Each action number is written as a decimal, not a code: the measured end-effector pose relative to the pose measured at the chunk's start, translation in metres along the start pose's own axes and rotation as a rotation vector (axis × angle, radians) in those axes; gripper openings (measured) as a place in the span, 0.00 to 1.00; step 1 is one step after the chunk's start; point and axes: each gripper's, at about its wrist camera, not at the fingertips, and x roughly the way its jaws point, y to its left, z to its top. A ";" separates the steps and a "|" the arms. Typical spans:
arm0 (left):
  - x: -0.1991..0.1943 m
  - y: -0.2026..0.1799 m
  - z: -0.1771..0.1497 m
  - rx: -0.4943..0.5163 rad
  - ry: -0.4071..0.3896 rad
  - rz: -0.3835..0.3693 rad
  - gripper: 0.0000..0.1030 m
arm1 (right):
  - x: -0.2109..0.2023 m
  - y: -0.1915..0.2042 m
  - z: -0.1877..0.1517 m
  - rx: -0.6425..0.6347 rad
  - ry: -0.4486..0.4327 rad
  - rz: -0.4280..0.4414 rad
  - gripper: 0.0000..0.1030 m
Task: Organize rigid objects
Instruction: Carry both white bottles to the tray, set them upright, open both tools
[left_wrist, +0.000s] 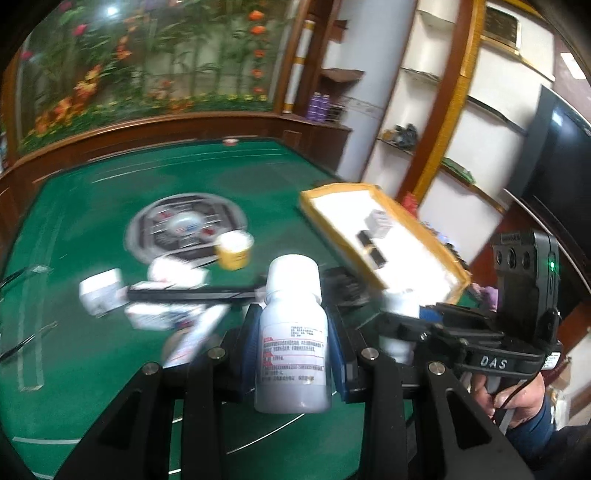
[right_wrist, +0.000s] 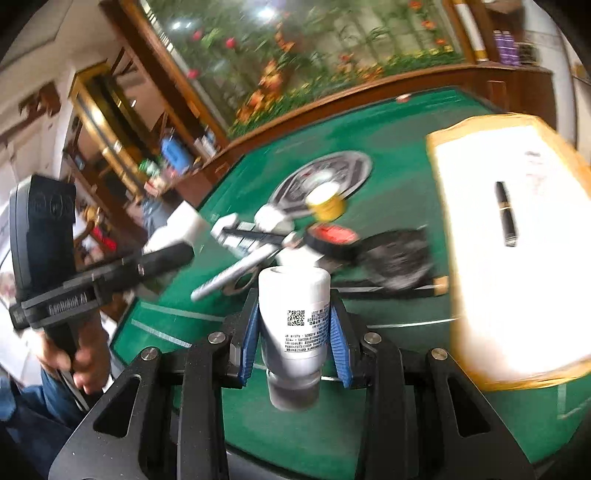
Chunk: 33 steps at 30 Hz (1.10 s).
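Two white bottles are in the tongs, one per gripper. On the left, the left gripper (left_wrist: 293, 347) is clamped with its blue pads against a white bottle with a printed label (left_wrist: 293, 354), cap up, held above the near edge of the table. To its right the right gripper (right_wrist: 293, 339) is closed on a second white bottle bearing a QR code (right_wrist: 295, 328), held cap down, also above the table. One hand (left_wrist: 517, 402) shows on the right gripper's handle in the left view, and one hand (right_wrist: 79, 363) on the left gripper's handle in the right view.

On the green felt table (left_wrist: 92, 350), from left: a loose heap of small white boxes (left_wrist: 101, 291), perhaps three or four, though blur prevents a sure count; one long black bar (left_wrist: 192, 294) across them; one silver tube (right_wrist: 231, 277); one yellow cup with a white lid (left_wrist: 233, 249); one round black item with a red top (right_wrist: 334, 236); one dark crumpled object (right_wrist: 397, 264). Furthest right lies one yellow-rimmed tray (right_wrist: 441, 221) with a white bottom, holding one black stick (right_wrist: 506, 214).

A round silver-and-black panel (left_wrist: 184, 225) sits at the table's centre. Behind runs wooden panelling beneath a flower mural (left_wrist: 147, 59), with shelves (left_wrist: 424, 107) to the right.
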 end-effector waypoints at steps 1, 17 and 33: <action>0.006 -0.008 0.004 0.006 0.004 -0.014 0.33 | -0.008 -0.007 0.003 0.010 -0.019 -0.015 0.33; 0.150 -0.114 0.036 0.028 0.114 -0.134 0.33 | -0.062 -0.148 0.047 0.249 -0.095 -0.338 0.33; 0.166 -0.123 0.020 0.114 0.092 -0.070 0.50 | -0.045 -0.167 0.058 0.243 -0.035 -0.442 0.35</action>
